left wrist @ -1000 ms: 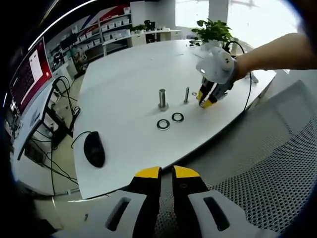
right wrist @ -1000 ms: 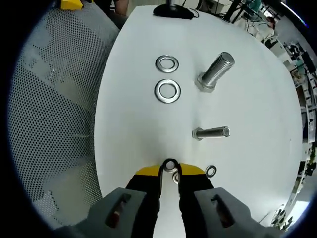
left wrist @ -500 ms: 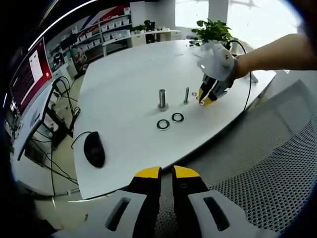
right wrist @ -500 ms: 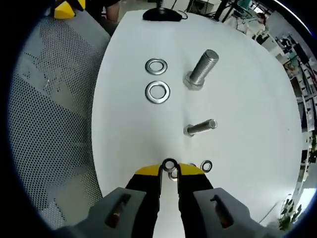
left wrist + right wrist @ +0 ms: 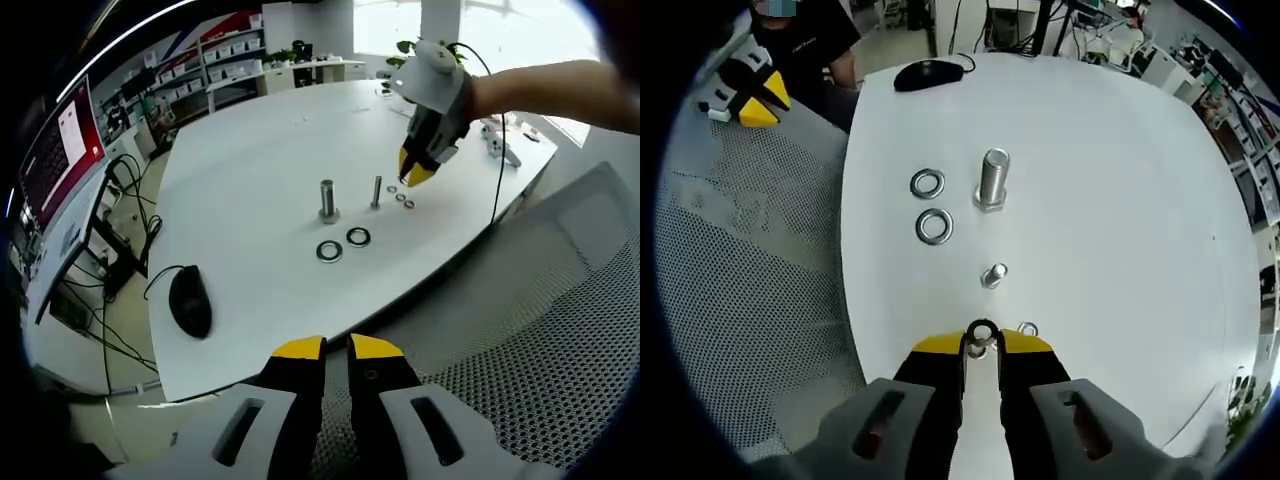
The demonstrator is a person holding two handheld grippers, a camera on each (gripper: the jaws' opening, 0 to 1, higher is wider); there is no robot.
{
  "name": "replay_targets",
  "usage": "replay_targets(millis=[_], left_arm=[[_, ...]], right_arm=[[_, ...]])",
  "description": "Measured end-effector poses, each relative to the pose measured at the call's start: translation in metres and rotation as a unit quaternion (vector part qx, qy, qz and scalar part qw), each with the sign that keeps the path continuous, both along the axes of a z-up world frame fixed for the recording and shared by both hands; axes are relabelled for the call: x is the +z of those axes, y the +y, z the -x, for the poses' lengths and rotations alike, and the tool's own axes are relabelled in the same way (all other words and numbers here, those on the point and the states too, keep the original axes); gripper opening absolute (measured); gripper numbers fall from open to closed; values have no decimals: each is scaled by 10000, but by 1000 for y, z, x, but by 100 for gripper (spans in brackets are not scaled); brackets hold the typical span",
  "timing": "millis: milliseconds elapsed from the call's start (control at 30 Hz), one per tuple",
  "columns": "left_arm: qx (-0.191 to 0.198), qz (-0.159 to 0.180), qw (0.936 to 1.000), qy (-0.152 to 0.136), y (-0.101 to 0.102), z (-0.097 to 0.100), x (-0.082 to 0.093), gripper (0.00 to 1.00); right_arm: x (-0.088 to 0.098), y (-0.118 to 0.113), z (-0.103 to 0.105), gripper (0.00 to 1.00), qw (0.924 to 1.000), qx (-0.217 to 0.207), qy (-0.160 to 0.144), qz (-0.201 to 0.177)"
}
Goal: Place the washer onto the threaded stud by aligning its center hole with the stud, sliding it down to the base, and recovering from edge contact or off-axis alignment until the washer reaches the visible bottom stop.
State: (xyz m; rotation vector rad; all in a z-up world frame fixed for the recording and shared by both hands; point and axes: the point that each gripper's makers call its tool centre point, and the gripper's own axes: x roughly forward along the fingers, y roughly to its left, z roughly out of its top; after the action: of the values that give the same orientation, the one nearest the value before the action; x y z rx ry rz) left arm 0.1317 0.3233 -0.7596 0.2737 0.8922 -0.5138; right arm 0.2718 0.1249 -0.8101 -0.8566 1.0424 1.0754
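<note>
Right gripper has its yellow-tipped jaws pinched almost together on a small washer, which stands on edge right at the tips, so you look through its hole. Just past the tips, a bit further out over the white table, sits the thin threaded stud, seen nearly end-on from this angle. Washer and stud are close but apart. A second small washer lies flat on the table just to the right of the tips, and something small and metal peeks out under the held one, can't tell what it is. Further ahead of the claw is the fat bolt standing upright, with two big washers to its left, one nearer the claw than the other. Way at the far end there's a black mouse.

From the left gripper view you can see that same right gripper up above the table, held in a hand with a white glove, tips hanging over the spot just right of the thin stud, with small washers lying below it. Too small from there to make out the held washer.

Left gripper sits well back off the table edge over a grey mesh chair, jaws nearly closed with only a thin slit between them and nothing in there
</note>
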Motion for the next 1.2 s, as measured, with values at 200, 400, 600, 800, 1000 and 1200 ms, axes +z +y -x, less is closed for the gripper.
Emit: replay_targets(millis=[200,400,600,800,1000,1200], left_arm=[[12,4,10000,-1,0,0,0,6],[6,3,10000,9,1,0,0,6],[0,4,10000,9,1,0,-1,6],[15,9,10000,12,1,0,-1,6],[10,9,10000,18,1,0,-1,6],[20,16,10000,20,1,0,-1,6]], right_arm=[[9,9,-5,14,10000,62,-39,-26],[13,18,-12,14,9999,158,-45,-25],[12,24,-14,14,9996,263,-54,50],[10,30,-15,14,9994,346,-39,24],[5,30,-17,13,9989,451,-47,98],[2,30,-17,13,9988,476,-47,143]])
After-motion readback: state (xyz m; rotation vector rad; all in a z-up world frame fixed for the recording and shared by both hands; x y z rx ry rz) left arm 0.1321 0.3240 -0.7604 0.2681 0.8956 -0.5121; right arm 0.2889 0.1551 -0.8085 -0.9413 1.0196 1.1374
